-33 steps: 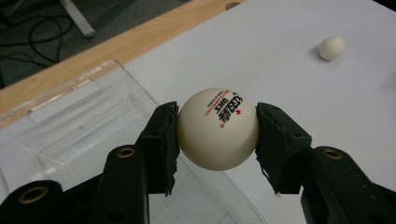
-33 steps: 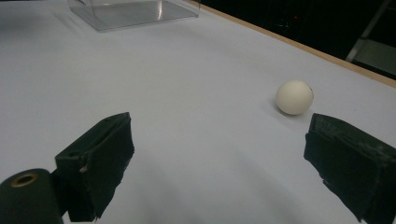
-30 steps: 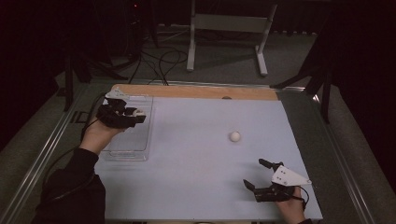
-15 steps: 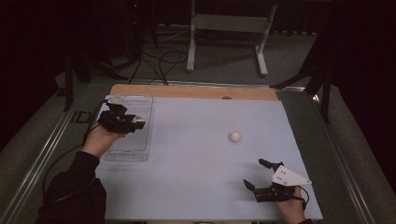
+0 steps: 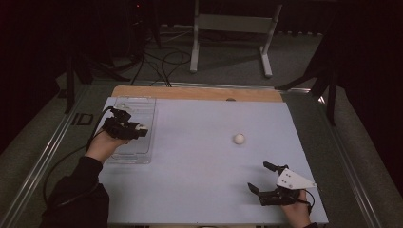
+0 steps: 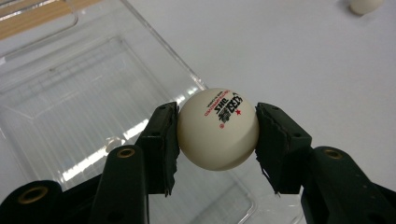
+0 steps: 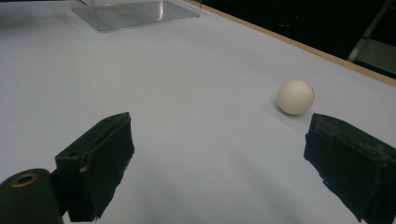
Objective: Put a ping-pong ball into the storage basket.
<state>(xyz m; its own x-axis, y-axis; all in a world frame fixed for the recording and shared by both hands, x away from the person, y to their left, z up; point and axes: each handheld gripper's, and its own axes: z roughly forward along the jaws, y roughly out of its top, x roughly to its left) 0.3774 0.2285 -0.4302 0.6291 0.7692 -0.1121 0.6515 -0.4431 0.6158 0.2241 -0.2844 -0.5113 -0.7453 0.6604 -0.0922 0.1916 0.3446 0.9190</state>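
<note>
My left gripper is shut on a white ping-pong ball with red and black print, and holds it over the right side of a clear plastic tray. From above, that left gripper hovers over the clear tray at the table's left. A second white ball lies loose on the pale sheet right of centre, and is the loose ball ahead of my right jaws. My right gripper rests near the front right corner, jaws wide apart, nothing between its fingers.
A wooden strip runs along the table's far edge. Metal rails flank the table. Behind it on the floor stand a white frame and cables. The pale sheet lies bare between the two hands.
My left gripper has come down and toward the near side over the tray, still holding the ball. The right gripper and the loose ball have stayed put.
</note>
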